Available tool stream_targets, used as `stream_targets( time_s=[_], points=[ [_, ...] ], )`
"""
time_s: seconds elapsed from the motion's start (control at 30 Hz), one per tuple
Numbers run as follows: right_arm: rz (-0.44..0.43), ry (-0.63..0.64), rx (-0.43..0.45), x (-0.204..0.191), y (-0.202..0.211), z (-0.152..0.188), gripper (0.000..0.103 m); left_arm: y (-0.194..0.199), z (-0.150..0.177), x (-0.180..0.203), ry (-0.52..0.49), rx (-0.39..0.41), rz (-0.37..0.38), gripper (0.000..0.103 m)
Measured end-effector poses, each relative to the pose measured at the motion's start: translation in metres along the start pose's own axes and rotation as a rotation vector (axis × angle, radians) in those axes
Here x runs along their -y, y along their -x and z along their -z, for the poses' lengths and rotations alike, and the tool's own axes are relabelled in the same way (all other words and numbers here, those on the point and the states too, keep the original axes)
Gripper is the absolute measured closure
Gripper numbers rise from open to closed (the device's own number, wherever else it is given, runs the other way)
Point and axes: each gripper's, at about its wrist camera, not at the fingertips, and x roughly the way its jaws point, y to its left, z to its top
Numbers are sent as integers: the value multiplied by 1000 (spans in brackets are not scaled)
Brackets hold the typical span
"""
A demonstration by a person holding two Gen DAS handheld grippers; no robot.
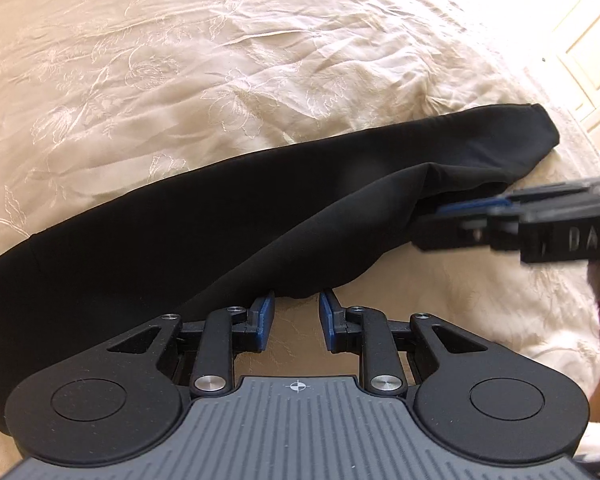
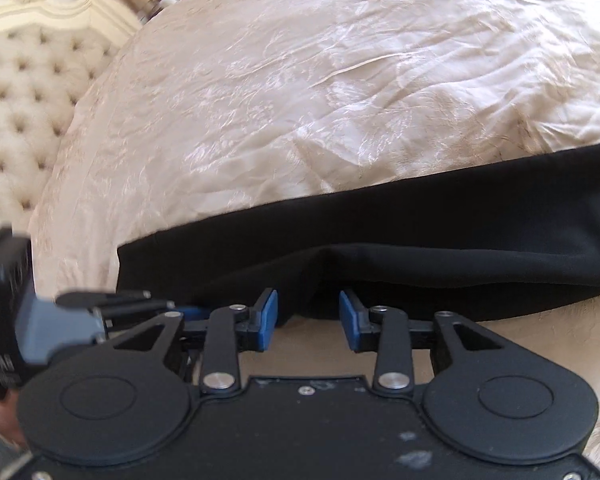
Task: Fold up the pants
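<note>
The black pants point(image 1: 228, 208) lie folded long on the cream bedspread point(image 1: 180, 60). Both the left gripper point(image 1: 296, 312) and right gripper point(image 2: 308, 314) look spread, maybe touching cloth. Smooth the edge flat first.

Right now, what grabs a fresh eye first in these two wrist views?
The black pants, a long dark band across the cream embroidered bedspread, near the bed's front edge. Next, both grippers at that near hem: the left gripper and right gripper have blue pads apart, not pressing the cloth. A tufted headboard sits far left in the right wrist view.
</note>
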Motion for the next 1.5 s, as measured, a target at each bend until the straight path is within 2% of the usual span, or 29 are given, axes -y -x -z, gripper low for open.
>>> stream_targets(
  time_s=[0.13,0.4,0.43,0.47,0.5,0.53,0.67,0.7,0.77,0.83,0.9,0.97,1.03,1.1,1.17,1.23,1.37,1.5],
  points=[
    [39,197,-8,-18,-14,25,65,2,-3,-5,-3,-7,11,79],
    [56,422,52,-43,-45,39,63,4,-2,-6,-28,-21,16,79],
    [54,442,60,-45,-45,40,65,6,-2,-7,-25,-16,15,79],
    [45,446,65,-47,-43,40,80,10,-2,-7,-24,-13,13,79],
    [29,432,58,-46,-40,39,93,14,-1,-8,-23,-10,12,79],
    [5,401,38,-45,-36,37,97,20,0,-8,-21,-1,12,79],
    [-105,235,-59,-35,-6,30,98,45,9,-7,-23,53,-33,75],
    [-139,180,-112,-32,0,29,98,48,12,-7,-26,64,-58,69],
    [-172,73,-209,-22,1,30,98,48,19,-7,-25,73,-112,66],
    [-180,-10,-260,-10,-6,35,98,37,24,-11,-13,37,-158,66],
    [-147,-56,-295,-1,-14,43,99,21,31,-16,9,-15,-210,66],
    [-110,-28,-280,-2,-14,52,95,7,40,-22,22,-51,-242,66],
    [-84,27,-244,-11,-7,61,85,-5,47,-29,38,-87,-269,66],
    [-65,93,-212,-22,0,70,79,-15,52,-35,44,-112,-289,66],
    [-40,164,-183,-35,5,81,63,-19,53,-41,59,-109,-279,66],
    [-28,190,-162,-41,4,87,62,-20,51,-45,73,-99,-275,66],
    [-29,157,-157,-48,-9,88,62,-12,45,-53,107,-67,-275,66],
    [-21,134,-117,-53,-17,85,61,3,44,-59,113,-23,-297,66]
  ],
)
